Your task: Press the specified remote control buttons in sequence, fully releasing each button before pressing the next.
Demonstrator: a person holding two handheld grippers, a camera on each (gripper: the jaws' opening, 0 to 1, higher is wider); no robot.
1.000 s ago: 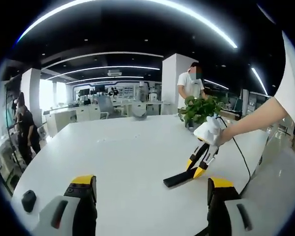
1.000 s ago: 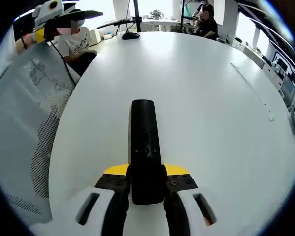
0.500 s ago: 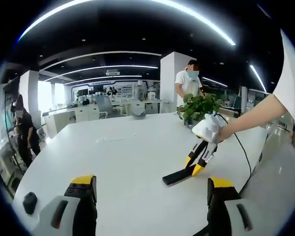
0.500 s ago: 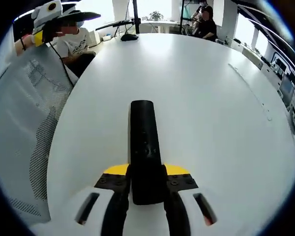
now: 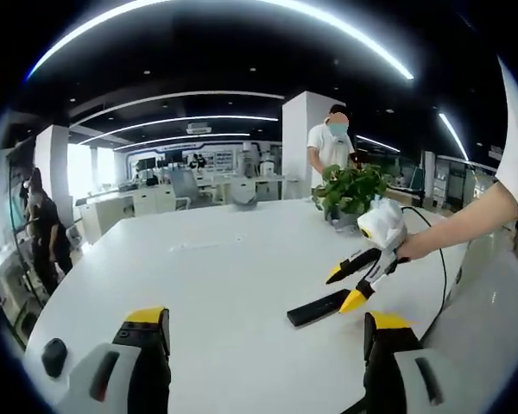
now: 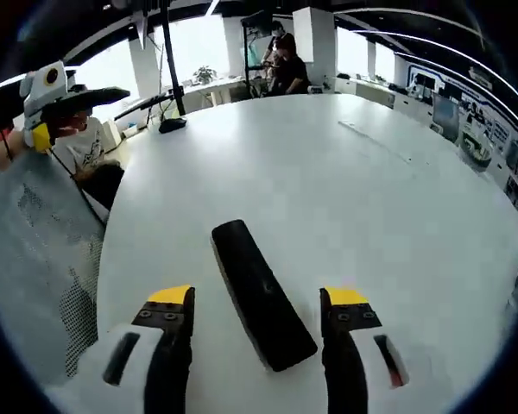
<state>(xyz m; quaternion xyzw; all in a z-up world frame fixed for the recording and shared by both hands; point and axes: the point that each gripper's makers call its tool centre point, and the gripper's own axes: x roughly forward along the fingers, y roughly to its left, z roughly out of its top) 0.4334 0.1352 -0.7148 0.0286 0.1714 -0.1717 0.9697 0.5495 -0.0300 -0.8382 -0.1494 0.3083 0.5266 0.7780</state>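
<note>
A long black remote control (image 6: 257, 293) lies flat on the white table (image 6: 345, 190), between the yellow-tipped jaws of my right gripper (image 6: 259, 304), which stands open and apart from it. In the left gripper view the same remote (image 5: 318, 307) lies right of centre, and the right gripper (image 5: 352, 285) hovers open just above its far end, held by a person's arm. My left gripper (image 5: 268, 321) is open with nothing between its jaws, low over the table near its front edge.
A potted green plant (image 5: 350, 191) stands at the table's far side, with a person standing behind it. A small black object (image 5: 53, 356) lies at the table's left edge. A mesh chair back (image 6: 34, 250) is on the left. People sit at the table's far end.
My right gripper has opened and let go of the remote, lifting back a little; the remote now lies free on the table. The left gripper has stayed still.
</note>
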